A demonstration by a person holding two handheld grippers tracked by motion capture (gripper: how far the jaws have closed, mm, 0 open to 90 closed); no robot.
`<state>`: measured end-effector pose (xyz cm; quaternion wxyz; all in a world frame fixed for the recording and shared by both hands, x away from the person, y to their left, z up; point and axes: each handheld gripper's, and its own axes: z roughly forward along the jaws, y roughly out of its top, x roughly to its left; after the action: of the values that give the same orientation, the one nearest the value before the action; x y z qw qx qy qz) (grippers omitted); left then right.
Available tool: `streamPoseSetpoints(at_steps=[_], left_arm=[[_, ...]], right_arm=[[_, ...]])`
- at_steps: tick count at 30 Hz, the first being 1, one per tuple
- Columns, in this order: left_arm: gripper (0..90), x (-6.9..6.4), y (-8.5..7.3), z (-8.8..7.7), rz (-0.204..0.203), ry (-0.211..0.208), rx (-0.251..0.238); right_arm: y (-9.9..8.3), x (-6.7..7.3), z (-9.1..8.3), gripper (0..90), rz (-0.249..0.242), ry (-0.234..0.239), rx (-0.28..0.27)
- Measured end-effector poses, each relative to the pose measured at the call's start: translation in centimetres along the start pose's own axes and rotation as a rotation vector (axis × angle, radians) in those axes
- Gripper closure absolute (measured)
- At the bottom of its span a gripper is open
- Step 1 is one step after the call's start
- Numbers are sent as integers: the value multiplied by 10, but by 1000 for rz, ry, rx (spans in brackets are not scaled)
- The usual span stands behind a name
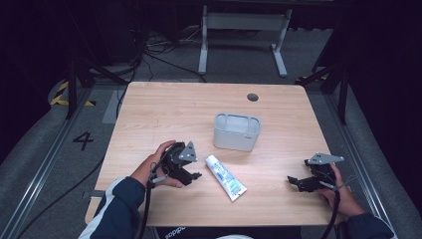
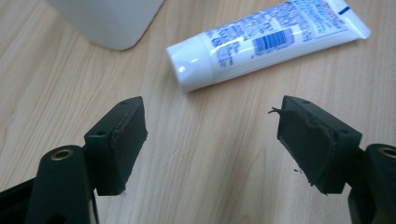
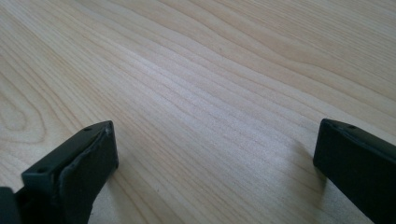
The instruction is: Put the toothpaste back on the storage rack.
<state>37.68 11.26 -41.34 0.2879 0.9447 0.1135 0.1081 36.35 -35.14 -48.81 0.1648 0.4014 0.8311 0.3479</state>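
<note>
A white toothpaste tube (image 1: 225,177) with blue print lies flat on the wooden table (image 1: 164,112), cap end toward the far side. Behind it stands a white rectangular holder (image 1: 237,131), open at the top. My left gripper (image 1: 196,175) sits just left of the tube, open, with only bare wood between its jaws. From the left gripper view, the tube (image 2: 266,39) lies a short way beyond the open left gripper (image 2: 212,140), and the holder's corner (image 2: 107,21) is at top left. My right gripper (image 1: 292,180) rests near the table's right front, open. In its own view the right gripper (image 3: 215,158) spans bare wood.
A dark round grommet (image 1: 253,97) is set into the table near the far edge. Beyond the table stand a white desk frame (image 1: 244,30) and cables on the floor. A floor marking "4" (image 1: 83,140) lies to the left.
</note>
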Motion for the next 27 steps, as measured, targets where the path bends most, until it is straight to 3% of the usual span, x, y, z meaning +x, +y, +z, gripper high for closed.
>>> streamPoseSetpoints(at_steps=[13,27], left_arm=[[222,-3,37,27,123,-91,61],[213,-2,59,54,219,-161,83]], right_arm=[[-4,2,-4,1,16,-13,-1],[-5,3,-5,1,24,-24,-1]])
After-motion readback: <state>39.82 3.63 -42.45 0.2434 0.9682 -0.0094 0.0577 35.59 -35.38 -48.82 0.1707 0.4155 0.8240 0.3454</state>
